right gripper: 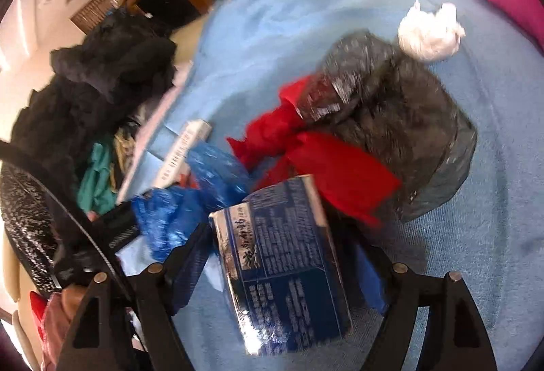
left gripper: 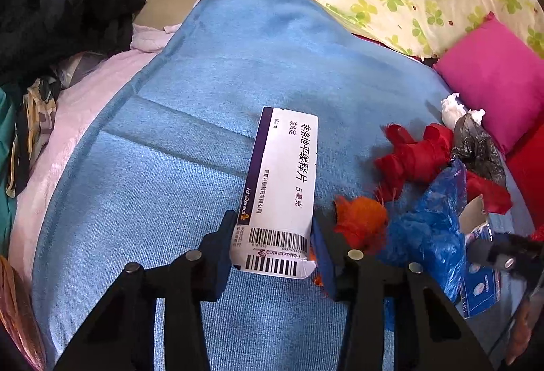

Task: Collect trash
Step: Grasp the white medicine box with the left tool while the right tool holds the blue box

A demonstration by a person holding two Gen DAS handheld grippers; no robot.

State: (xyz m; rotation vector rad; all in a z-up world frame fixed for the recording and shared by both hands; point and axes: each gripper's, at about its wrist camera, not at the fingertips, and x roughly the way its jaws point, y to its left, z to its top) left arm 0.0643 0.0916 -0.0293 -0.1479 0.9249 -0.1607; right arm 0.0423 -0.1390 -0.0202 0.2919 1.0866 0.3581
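The left gripper (left gripper: 273,235) clamps a white medicine box (left gripper: 282,187) on the blue blanket (left gripper: 204,82). Right of that box, the right gripper (right gripper: 289,255) stands open around a blue carton (right gripper: 285,265), beside crumpled red paper (right gripper: 326,160).

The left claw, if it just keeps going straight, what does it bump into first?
Probably the white box, already between the left claw's pads. Beyond it lies only the blue cloth.

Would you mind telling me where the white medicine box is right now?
In the left wrist view, the white medicine box lies on the blue blanket, its barcode end between the left tongs, left of the orange scrap.
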